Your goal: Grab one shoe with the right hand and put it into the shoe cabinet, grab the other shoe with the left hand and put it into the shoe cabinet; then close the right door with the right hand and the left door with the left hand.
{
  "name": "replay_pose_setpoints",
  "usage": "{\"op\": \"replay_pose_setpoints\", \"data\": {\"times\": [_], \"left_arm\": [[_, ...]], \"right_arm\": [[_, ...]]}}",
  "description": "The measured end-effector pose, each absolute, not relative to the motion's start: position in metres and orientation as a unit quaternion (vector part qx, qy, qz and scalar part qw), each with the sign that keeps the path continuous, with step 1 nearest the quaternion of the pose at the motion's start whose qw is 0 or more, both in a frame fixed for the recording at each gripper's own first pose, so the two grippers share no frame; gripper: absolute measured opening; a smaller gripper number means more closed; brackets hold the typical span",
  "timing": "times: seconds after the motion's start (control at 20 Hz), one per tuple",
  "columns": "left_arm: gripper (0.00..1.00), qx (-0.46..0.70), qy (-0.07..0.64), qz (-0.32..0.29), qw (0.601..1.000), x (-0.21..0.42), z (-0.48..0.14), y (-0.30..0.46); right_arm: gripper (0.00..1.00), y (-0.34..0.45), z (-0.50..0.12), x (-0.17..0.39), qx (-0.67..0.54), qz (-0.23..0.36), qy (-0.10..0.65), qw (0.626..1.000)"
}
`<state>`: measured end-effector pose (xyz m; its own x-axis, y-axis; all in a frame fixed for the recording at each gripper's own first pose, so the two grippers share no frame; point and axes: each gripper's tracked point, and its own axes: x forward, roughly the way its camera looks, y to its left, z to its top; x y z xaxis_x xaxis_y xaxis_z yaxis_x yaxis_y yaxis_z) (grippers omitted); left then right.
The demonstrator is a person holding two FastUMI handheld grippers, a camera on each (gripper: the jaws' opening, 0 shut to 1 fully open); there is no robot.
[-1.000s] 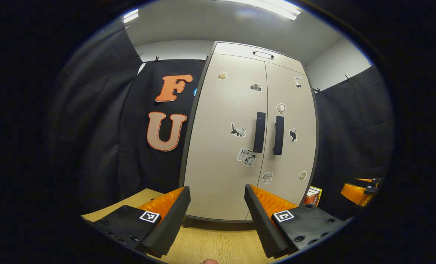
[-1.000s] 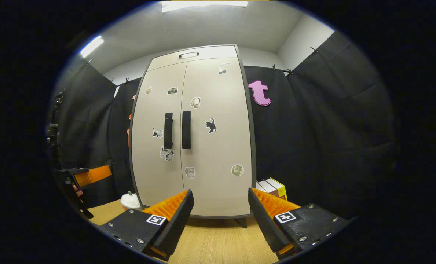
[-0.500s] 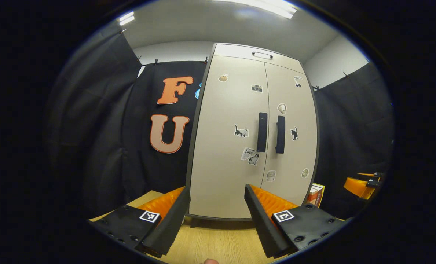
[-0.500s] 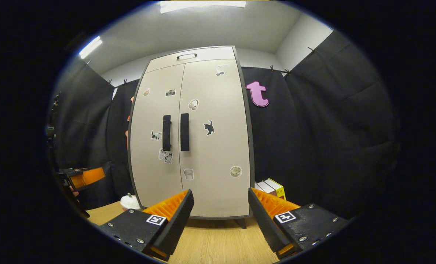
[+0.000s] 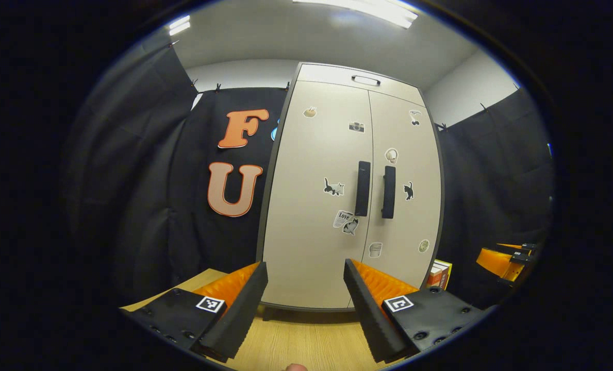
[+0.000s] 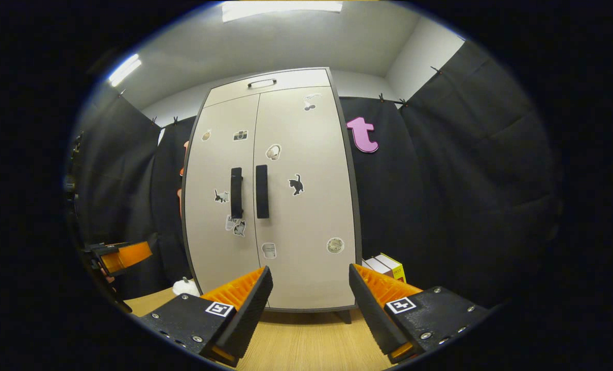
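Shoe cabinet point(image 5: 332, 206) doors shut as before, claws apart

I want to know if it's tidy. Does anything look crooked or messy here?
Nothing stands out. The cabinet stands upright with both doors shut and flush. Both grippers, left and right, hang open and hold nothing.

Left gripper view: mounted low above the wooden table point(image 5: 296, 345), facing the cabinet point(image 5: 316, 257) from slightly left of its centre, well apart from it, angled upward enough to take in the ceiling light point(image 5: 368, 7). Right gripper view: mounted low above the same table point(image 6: 306, 345), facing the cabinet point(image 6: 306, 268) from slightly right, equally far back. Shared by both: whole cabinet front, both door handles point(image 5: 363, 188) point(image 6: 261, 191), books point(image 5: 440, 274) point(image 6: 386, 265) beside it.
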<state>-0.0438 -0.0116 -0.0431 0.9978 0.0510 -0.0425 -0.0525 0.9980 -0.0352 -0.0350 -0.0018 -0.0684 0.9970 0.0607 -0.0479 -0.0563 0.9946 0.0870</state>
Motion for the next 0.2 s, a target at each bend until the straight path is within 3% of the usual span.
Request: {"op": "replay_pose_setpoints", "data": {"times": [0.2], "left_arm": [[0.96, -0.019, 0.023, 0.024, 0.999, -0.0434, -0.0444, -0.0121]], "right_arm": [[0.92, -0.0028, -0.0706, -0.0355, 0.037, 0.028, 0.026, 0.999]]}}
